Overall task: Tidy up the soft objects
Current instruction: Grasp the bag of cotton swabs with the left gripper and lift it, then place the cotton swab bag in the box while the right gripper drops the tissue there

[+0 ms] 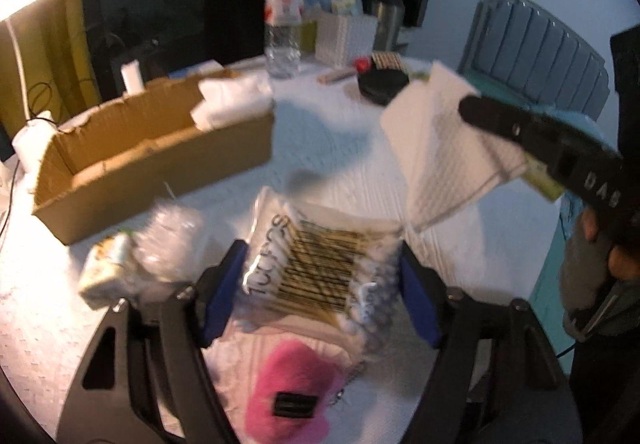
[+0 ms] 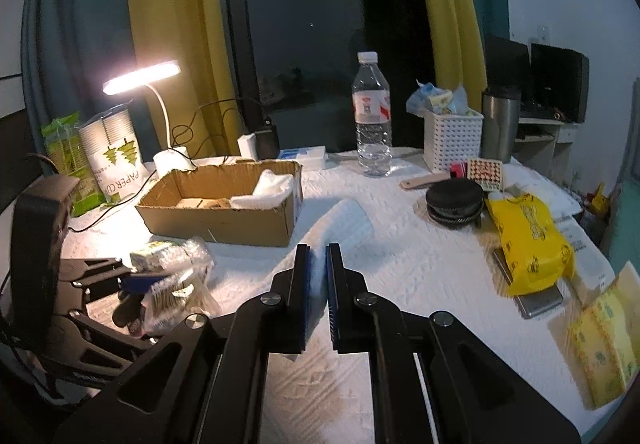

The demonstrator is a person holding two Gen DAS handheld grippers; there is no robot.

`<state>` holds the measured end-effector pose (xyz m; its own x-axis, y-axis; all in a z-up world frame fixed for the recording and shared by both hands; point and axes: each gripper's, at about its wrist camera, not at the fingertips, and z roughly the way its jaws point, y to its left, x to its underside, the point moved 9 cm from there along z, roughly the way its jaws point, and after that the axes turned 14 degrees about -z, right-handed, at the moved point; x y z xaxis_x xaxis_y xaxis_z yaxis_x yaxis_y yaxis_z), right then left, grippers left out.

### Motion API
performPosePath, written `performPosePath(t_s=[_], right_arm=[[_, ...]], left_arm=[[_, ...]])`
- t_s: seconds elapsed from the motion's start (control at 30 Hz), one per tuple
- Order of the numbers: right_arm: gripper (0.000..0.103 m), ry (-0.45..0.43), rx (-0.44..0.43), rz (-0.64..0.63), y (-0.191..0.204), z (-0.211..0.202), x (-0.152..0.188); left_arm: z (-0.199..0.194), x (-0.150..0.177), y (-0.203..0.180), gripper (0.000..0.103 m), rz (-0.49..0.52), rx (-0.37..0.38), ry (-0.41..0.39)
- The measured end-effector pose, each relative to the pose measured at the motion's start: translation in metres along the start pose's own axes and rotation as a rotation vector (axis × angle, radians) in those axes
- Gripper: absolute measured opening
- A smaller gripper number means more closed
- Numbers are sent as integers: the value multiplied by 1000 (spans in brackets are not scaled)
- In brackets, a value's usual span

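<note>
My left gripper (image 1: 320, 284) is open, its blue pads on either side of a clear bag of cotton swabs (image 1: 320, 268) lying on the white table cover. A pink plush piece (image 1: 292, 400) lies just under the gripper. My right gripper (image 2: 319, 272) is shut on a folded white paper towel (image 2: 344, 224) and holds it above the table; it also shows in the left wrist view (image 1: 444, 148). The cardboard box (image 2: 224, 204) at the back left holds white soft pads (image 2: 268, 188). A small tissue pack (image 1: 106, 270) and crinkled plastic (image 1: 172, 240) lie to the left of the swabs.
A water bottle (image 2: 372, 116), a white basket (image 2: 452, 138), a steel mug (image 2: 500, 124), a black round case (image 2: 454, 204), a yellow bag (image 2: 528, 240) and a tissue pack (image 2: 604, 340) stand around the right side. A lit lamp (image 2: 140, 78) and paper-cup sleeve (image 2: 112, 152) stand back left.
</note>
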<state>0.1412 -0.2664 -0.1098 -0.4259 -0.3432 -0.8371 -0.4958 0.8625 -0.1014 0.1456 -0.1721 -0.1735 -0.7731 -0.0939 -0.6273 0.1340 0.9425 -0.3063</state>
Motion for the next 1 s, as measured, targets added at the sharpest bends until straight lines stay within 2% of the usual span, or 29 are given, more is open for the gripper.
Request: performPosePath(t_s=[0.47, 1.0], right_arm=[[8, -3, -17, -65, 32, 17, -38], [8, -19, -46, -125, 64, 52, -88]], left_arm=[[-37, -39, 44, 73, -63, -12, -120], [-79, -90, 118, 73, -142, -71, -262]])
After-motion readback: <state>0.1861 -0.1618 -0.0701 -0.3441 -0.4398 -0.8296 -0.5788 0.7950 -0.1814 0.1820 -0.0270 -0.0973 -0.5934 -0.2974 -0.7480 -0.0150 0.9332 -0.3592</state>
